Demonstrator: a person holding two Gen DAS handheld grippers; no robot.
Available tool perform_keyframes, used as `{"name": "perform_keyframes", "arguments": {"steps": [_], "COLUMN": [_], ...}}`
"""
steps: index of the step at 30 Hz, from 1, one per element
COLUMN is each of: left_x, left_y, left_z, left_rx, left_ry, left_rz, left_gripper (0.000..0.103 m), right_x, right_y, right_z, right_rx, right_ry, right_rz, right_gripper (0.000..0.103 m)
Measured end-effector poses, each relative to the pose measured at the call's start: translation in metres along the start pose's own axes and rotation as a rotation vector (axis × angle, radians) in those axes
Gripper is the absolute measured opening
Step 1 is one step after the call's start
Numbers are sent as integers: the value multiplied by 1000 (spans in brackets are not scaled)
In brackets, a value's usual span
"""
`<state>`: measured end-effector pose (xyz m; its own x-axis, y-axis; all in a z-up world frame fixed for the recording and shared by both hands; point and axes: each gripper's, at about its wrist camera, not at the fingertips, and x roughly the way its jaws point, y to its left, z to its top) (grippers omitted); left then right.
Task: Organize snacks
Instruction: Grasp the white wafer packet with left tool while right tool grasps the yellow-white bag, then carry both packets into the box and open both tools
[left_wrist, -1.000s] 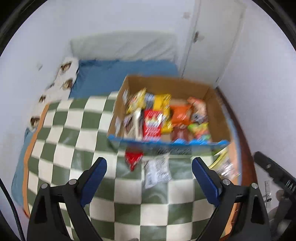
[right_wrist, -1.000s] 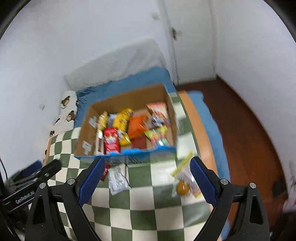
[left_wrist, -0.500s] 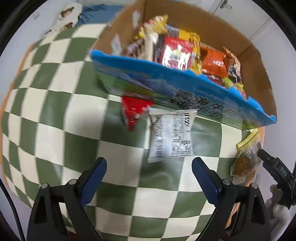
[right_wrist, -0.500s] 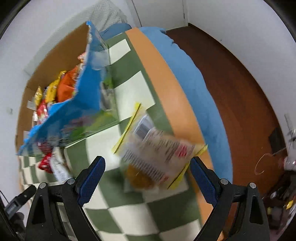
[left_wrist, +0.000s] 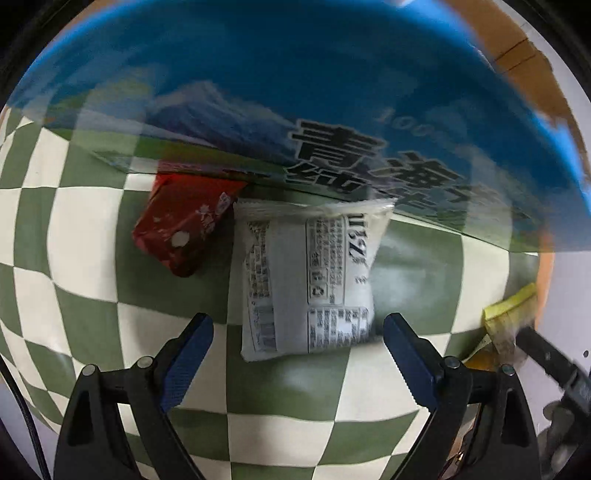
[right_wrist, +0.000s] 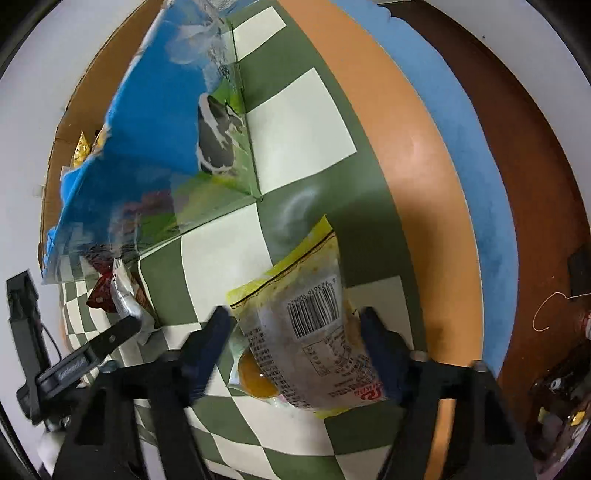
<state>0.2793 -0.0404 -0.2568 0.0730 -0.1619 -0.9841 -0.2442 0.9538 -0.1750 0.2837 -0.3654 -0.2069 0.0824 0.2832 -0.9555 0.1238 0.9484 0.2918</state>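
Note:
A white snack packet (left_wrist: 306, 280) with black print lies on the green-and-white checked blanket (left_wrist: 88, 240), against the blue cardboard box (left_wrist: 295, 92). A red packet (left_wrist: 181, 229) lies at its left. My left gripper (left_wrist: 297, 354) is open just in front of the white packet, a finger at each side of its near end. My right gripper (right_wrist: 295, 343) is open around a clear packet with yellow edges and a barcode (right_wrist: 306, 325); the packet lies between the fingers. The box (right_wrist: 155, 147) stands to its far left.
The bed's orange edge (right_wrist: 417, 155) and blue sheet (right_wrist: 476, 147) run along the right, with brown floor (right_wrist: 535, 129) beyond. The yellow-edged packet (left_wrist: 509, 314) and the right gripper show at the left wrist view's right edge. Several snacks show inside the box (right_wrist: 83, 147).
Both grippers have dropped from high above the bed to just over the blanket. The left one closed in on the white packet, the right one on the yellow-edged packet. Both stay open.

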Motion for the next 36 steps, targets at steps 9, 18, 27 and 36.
{"name": "perform_keyframes", "arguments": {"steps": [9, 18, 27, 36], "left_x": [1, -8, 25, 34], "left_y": [2, -23, -11, 4], "left_z": [5, -75, -129, -112], "left_rx": [-9, 160, 197, 122], "left_ry": [-71, -25, 74, 70], "left_rz": [-35, -8, 6, -53], "left_gripper": [52, 52, 55, 58], "right_x": [17, -5, 13, 37], "right_y": [10, -4, -13, -5], "right_z": [-29, -61, -121, -146], "right_rx": [-131, -4, 36, 10], "right_ry": [23, -10, 99, 132], "right_rz": [-116, -22, 21, -40], "right_gripper": [69, 53, 53, 67]}}
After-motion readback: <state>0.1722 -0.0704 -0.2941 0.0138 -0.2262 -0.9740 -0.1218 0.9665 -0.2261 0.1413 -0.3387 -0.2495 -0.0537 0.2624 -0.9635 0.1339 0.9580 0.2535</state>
